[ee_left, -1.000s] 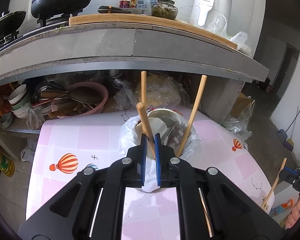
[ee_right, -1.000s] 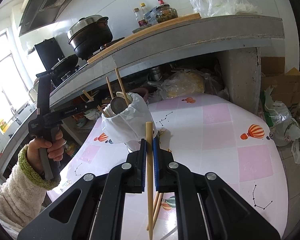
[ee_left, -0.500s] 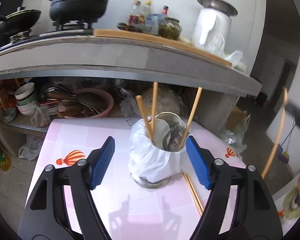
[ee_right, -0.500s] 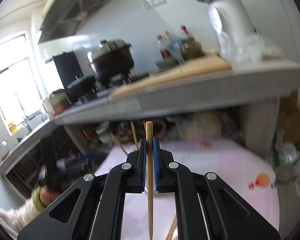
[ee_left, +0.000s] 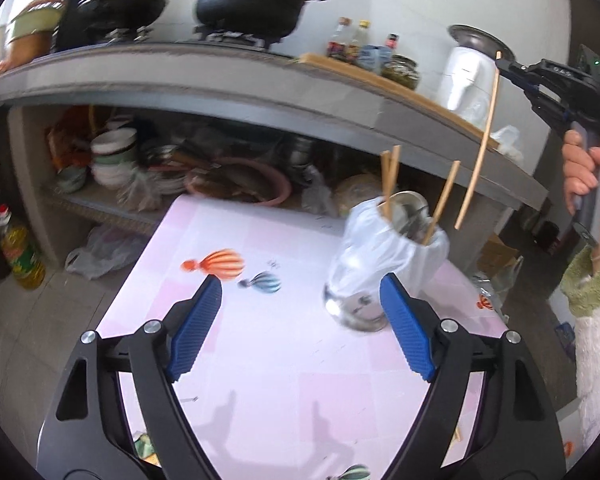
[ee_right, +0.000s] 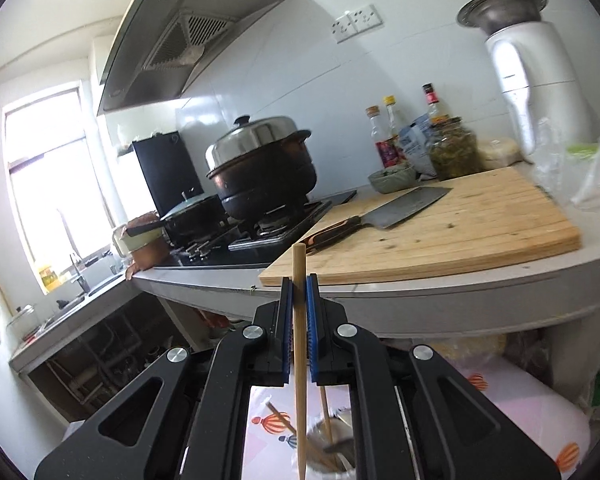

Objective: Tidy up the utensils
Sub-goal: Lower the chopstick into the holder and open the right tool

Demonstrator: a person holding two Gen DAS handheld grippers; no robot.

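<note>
While pads part: left gripper (ee_left: 300, 320) opening wide, nothing between, over the table (ee_left: 260, 360).
Right gripper (ee_right: 299, 312): clamped on one chopstick (ee_right: 299, 360), upright, above the holder (ee_left: 384, 264).
Holder: bag-lined, on table, holds three chopsticks and metal utensils.

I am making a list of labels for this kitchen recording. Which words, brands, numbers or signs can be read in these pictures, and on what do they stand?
None can be read.
Bottles on the counter: labels too small and blurred.
Blue packet: print blurred.
Oil bottle on the floor: label blurred.
White appliance: faint mark, unreadable.
Right gripper: small marking, too blurred.
</note>
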